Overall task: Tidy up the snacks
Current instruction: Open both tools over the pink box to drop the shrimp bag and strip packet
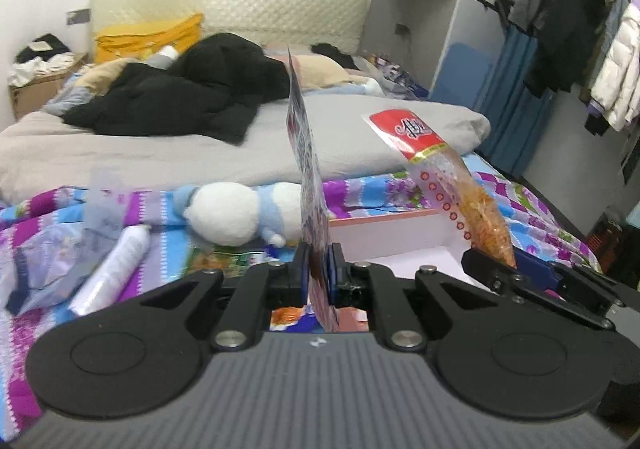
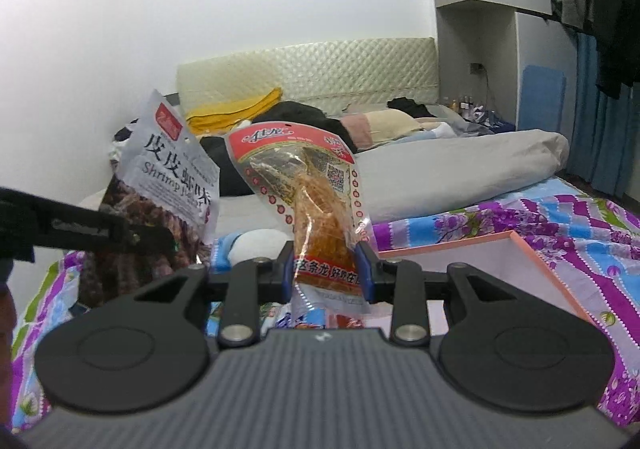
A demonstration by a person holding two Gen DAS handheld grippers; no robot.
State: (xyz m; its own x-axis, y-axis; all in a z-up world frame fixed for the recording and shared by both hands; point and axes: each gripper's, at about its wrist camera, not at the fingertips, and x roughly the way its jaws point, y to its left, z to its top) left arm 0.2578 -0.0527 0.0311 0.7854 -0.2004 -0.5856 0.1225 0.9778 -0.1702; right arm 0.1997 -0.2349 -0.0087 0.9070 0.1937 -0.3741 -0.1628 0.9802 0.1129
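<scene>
A: What is each hand carrying?

B: The left gripper (image 1: 319,269) is clenched on a shrimp jerky packet (image 2: 168,169), thin and edge-on in its own view, standing upright out of the fingers (image 1: 301,265). The right gripper (image 2: 326,273) grasps a red-topped snack bag (image 2: 304,185) by its lower part, long axis upright, top toward the upper middle of the frame.

A: Where do they go?

B: Probably the pink-rimmed box (image 2: 536,249), open on the patterned bedspread (image 2: 580,225). In the right wrist view it sits at the right, just beyond and below the fingers. In the left wrist view its rim (image 1: 384,217) shows just right of the jerky packet.

A: Which hand is nearer?

B: The right, I judge; its bag hangs almost over the box's near edge. The left packet lies further left, above the plush toy (image 1: 236,213) and white bottle (image 1: 116,265), so it must cross rightward.
</scene>
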